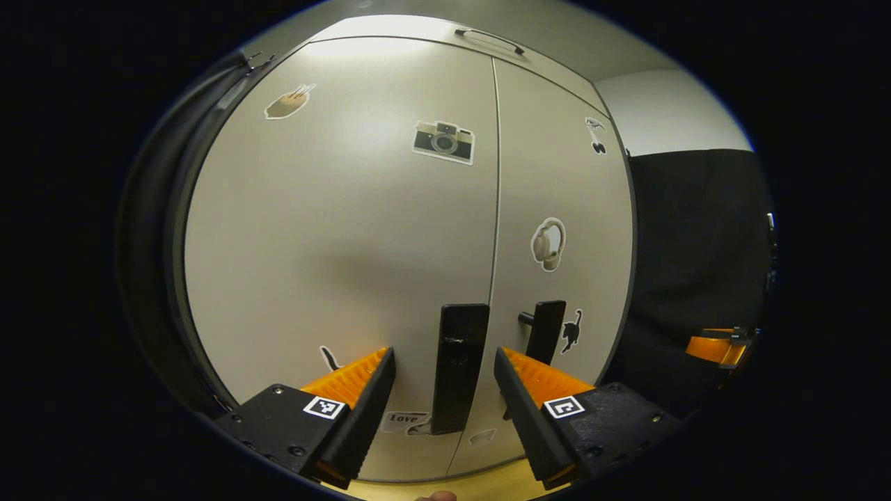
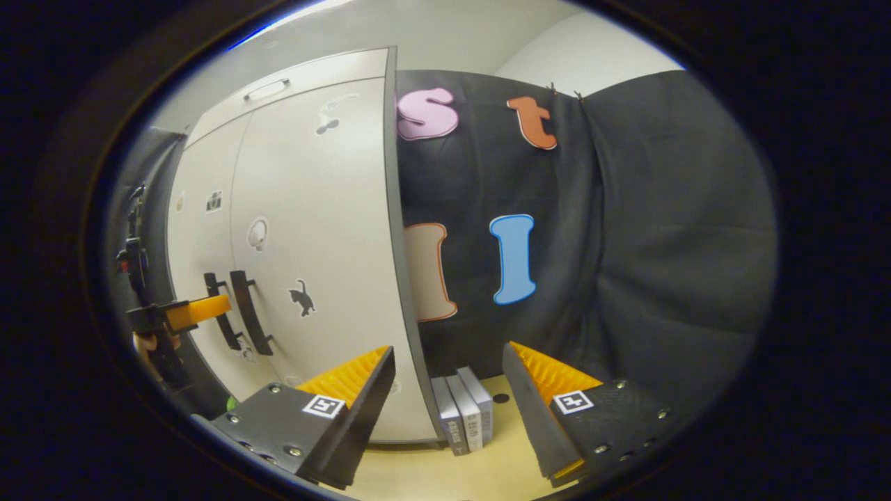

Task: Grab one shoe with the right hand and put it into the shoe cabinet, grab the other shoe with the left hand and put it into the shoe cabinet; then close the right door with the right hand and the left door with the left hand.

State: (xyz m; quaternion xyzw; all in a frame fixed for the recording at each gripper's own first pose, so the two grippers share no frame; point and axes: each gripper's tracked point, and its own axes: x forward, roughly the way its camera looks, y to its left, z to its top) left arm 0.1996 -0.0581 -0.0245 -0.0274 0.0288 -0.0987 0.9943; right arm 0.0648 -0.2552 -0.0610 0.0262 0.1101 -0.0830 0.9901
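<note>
Both tongs wide open, left tongs (image 1: 444, 362) and right tongs (image 2: 449, 358) empty

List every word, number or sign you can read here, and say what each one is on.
"Love": on a sticker at the foot of the cabinet's left door, beside its handle.
Print on the spines of the grey book-like items standing next to the cabinet: too small to read.
Camera sticker and the other door stickers: pictures, no legible words.
</note>
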